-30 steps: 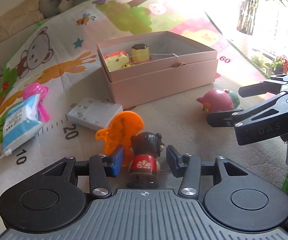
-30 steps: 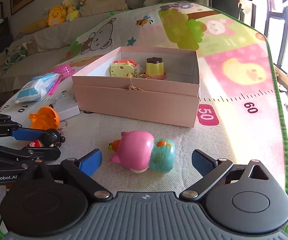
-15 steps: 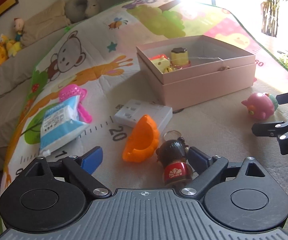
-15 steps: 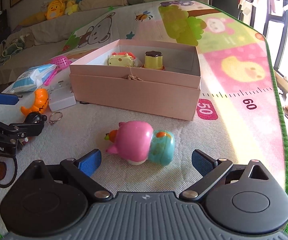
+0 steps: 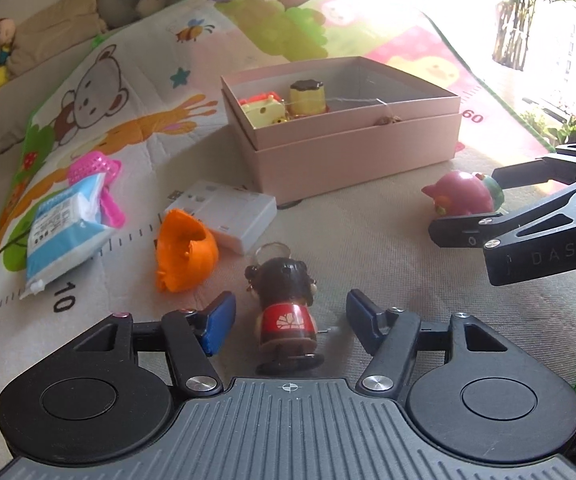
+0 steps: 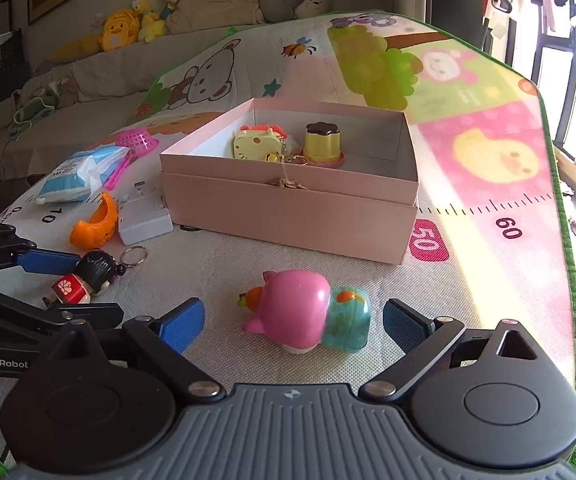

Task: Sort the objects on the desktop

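Note:
A small doll keychain (image 5: 287,312) with black hair and a red body lies on the mat between the fingers of my open left gripper (image 5: 289,318), not touched by either pad; it also shows in the right wrist view (image 6: 84,278). A pink and teal toy (image 6: 308,314) lies between the fingers of my open right gripper (image 6: 290,320), also seen in the left wrist view (image 5: 462,198). The pink box (image 6: 288,216) behind holds a yellow toy (image 6: 254,146) and a pudding toy (image 6: 322,142).
An orange toy (image 5: 184,250), a white power strip (image 5: 228,212), a tissue pack (image 5: 64,224) and a pink scoop (image 5: 100,178) lie left of the box on the play mat (image 6: 488,168). Cushions and plush toys (image 6: 128,28) sit behind.
My left gripper has shifted so the doll sits centred between its fingers, and its fingers stand closer together than half a second ago. The right gripper has barely moved around the pink toy.

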`<state>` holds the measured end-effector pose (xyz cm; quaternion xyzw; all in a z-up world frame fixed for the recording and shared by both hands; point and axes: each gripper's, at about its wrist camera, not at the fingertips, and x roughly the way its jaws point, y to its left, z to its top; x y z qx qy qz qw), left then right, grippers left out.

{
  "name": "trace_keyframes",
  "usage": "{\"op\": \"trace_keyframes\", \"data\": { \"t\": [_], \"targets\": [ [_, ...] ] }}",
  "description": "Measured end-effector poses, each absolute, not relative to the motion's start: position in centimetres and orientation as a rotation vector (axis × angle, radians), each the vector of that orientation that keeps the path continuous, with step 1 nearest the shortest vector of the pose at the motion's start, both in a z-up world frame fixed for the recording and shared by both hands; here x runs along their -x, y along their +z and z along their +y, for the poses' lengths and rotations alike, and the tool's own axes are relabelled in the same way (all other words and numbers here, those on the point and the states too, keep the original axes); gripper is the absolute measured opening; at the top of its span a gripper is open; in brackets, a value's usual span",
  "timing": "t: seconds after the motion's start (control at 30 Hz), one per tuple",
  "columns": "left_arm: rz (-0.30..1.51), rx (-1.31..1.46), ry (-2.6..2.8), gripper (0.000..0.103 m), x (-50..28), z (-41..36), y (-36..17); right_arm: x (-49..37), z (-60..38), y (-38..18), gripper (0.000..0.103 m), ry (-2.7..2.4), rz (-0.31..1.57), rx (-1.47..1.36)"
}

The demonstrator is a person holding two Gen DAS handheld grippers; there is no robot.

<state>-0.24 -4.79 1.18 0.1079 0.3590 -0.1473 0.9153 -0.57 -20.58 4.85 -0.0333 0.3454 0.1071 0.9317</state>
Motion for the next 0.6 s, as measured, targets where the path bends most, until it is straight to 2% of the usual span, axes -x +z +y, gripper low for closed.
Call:
{"op": "trace_keyframes", "data": {
  "t": [0.07, 0.13, 0.17, 0.2, 0.37, 0.6],
  "targets": [
    [0.741, -0.221, -0.305, 0.063, 0.4, -4.8, 1.2, 0.0, -20.9, 4.5, 0.087, 0.212, 0.745, 0.043],
    [0.740, -0.224, -0.320, 0.051, 0.8, -4.9, 1.3, 0.1, -21.1, 4.5, 0.070, 0.206, 0.745, 0.044],
    [0.738, -0.227, -0.323, 0.036, 1.0, -5.0, 1.5, 0.2, -21.1, 4.6, 0.066, 0.219, 0.750, 0.047],
    [0.732, -0.231, -0.324, 0.034, 1.2, -5.0, 1.6, 0.5, -21.1, 4.8, 0.065, 0.237, 0.746, 0.046],
    [0.645, -0.255, -0.361, 0.033, 2.6, -5.1, 4.2, 3.2, -21.4, 8.0, 0.061, 0.354, 0.692, 0.115],
    [0.344, -0.266, -0.365, 0.033, 0.8, -6.1, 13.2, 4.4, -25.1, 20.2, 0.061, 0.338, 0.357, 0.063]
  ]
}}
